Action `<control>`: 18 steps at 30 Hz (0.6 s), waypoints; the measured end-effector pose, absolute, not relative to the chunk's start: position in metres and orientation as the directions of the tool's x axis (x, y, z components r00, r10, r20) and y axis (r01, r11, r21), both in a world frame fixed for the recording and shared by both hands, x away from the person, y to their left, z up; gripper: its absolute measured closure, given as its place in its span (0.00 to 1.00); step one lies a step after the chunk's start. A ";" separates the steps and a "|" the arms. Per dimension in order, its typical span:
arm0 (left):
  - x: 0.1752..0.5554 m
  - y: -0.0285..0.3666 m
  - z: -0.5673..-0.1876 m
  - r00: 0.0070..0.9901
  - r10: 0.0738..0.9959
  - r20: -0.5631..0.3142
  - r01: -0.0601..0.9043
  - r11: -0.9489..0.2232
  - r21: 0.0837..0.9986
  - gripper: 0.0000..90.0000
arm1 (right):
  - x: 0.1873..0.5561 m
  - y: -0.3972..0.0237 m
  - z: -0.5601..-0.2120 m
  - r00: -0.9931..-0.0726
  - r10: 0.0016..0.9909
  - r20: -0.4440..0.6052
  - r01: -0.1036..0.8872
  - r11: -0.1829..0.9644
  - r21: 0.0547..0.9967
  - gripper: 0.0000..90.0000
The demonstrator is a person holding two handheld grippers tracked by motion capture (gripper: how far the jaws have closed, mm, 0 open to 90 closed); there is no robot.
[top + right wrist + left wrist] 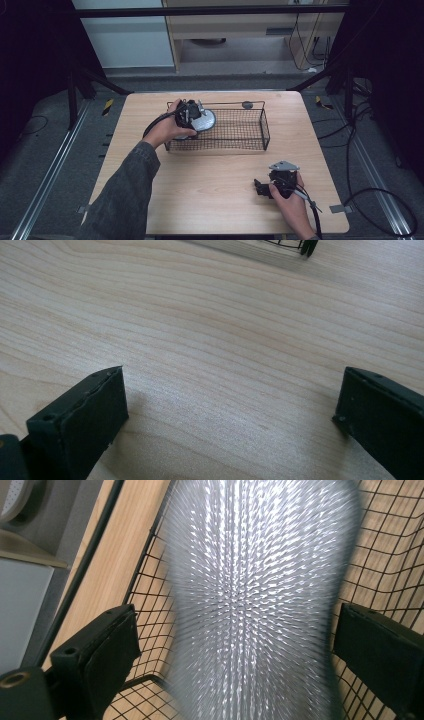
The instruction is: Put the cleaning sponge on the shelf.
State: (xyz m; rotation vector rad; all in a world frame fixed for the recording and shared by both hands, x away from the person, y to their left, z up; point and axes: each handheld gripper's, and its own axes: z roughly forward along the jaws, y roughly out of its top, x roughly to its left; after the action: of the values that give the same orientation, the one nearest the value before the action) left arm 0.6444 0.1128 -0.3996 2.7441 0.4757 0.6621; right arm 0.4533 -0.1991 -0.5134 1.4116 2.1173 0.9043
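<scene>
A silvery grey object (206,121) covered in fine shiny bristles lies in the left end of a black wire basket (264,126). My left gripper (192,114) reaches into that end of the basket from the left. In the left gripper view the bristled object (255,595) stands close and blurred between the two jaws. My left gripper (235,612) is open, with a small gap showing at the left jaw. The basket mesh (390,540) lies behind. My right gripper (260,188) rests low over the table's front right, open (230,375), with bare wood between its jaws.
The wooden table (220,175) carries the basket at its far middle. A small dark round thing (247,105) sits by the basket's far rim. Black frame bars and cables surround the table. A corner of the basket (305,245) shows at the top of the right gripper view.
</scene>
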 end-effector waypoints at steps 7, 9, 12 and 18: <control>0.641 0.114 -0.395 0.845 0.383 0.373 0.247 -0.899 0.363 0.05 | 0.453 -0.199 -0.513 -0.384 0.923 -0.002 0.637 0.266 0.723 0.00; 0.641 0.114 -0.394 0.847 0.383 0.370 0.245 -0.897 0.368 0.05 | 0.453 -0.199 -0.513 -0.385 0.923 -0.003 0.635 0.268 0.724 0.00; 0.639 0.114 -0.390 0.843 0.387 0.372 0.244 -0.893 0.378 0.05 | 0.453 -0.199 -0.513 -0.384 0.924 -0.001 0.638 0.265 0.723 0.00; 0.636 0.115 -0.387 0.843 0.391 0.369 0.239 -0.887 0.396 0.06 | 0.453 -0.199 -0.513 -0.383 0.924 -0.001 0.638 0.265 0.723 0.00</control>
State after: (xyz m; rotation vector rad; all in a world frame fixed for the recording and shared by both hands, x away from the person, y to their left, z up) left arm 0.6355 0.1145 -0.3865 2.6852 0.4736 0.6392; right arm 0.4533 -0.1990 -0.5133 1.4128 2.1168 0.9048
